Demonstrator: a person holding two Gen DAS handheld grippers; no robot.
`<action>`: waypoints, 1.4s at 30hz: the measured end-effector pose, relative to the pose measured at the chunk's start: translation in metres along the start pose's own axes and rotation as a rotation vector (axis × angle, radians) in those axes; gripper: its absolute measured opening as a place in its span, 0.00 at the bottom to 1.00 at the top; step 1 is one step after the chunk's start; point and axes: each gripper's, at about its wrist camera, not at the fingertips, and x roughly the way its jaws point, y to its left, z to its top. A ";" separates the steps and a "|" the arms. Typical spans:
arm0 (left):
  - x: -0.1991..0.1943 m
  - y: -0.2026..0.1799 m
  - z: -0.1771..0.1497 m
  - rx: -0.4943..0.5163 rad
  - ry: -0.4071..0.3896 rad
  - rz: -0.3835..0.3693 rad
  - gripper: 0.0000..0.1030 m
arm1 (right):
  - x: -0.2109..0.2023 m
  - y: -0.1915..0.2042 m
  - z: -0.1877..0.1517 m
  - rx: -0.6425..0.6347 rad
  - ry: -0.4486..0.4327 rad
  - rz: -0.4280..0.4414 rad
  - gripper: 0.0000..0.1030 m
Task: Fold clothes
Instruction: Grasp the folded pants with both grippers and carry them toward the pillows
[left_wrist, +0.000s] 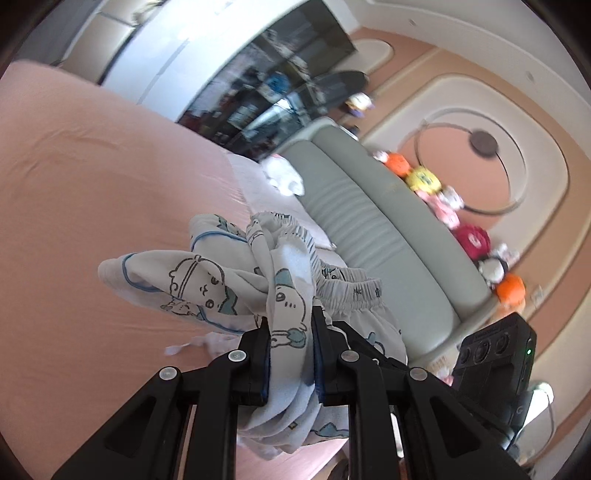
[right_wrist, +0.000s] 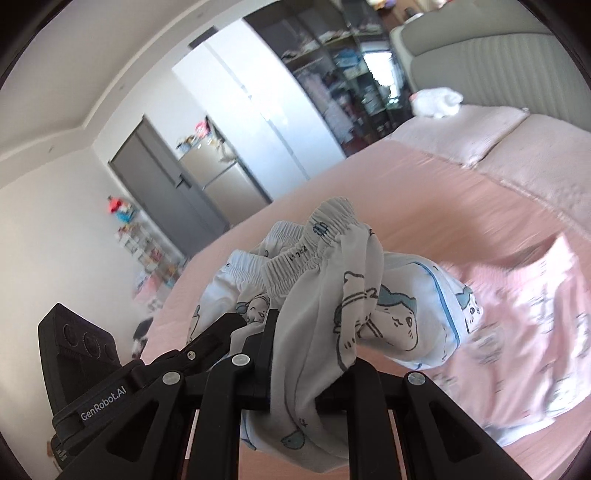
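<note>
A white pair of pyjama shorts (left_wrist: 207, 280) with blue cartoon prints and an elastic waistband hangs bunched in the air above the pink bed (left_wrist: 92, 177). My left gripper (left_wrist: 290, 332) is shut on its fabric. My right gripper (right_wrist: 310, 332) is shut on the same shorts (right_wrist: 369, 295), close beside the left one. The right gripper's body (left_wrist: 495, 373) shows at the right of the left wrist view, and the left gripper's body (right_wrist: 85, 350) shows at the left of the right wrist view. A pink printed garment (right_wrist: 535, 332) lies flat on the bed below.
A grey padded headboard (left_wrist: 369, 221) with plush toys (left_wrist: 424, 181) on top bounds the bed. A white bundle (right_wrist: 437, 99) lies by the pillows (right_wrist: 480, 129). A dark shelf unit (right_wrist: 332, 66) and a grey door (right_wrist: 162, 181) stand past the bed.
</note>
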 end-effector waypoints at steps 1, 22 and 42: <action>0.009 -0.011 0.002 0.027 0.015 -0.016 0.14 | -0.008 -0.006 0.007 0.009 -0.018 -0.015 0.12; 0.110 -0.063 -0.023 0.154 0.176 -0.176 0.14 | -0.075 -0.087 0.042 0.009 -0.149 -0.190 0.12; 0.129 0.000 -0.090 0.168 0.326 -0.037 0.15 | -0.022 -0.180 -0.027 0.247 0.049 -0.189 0.14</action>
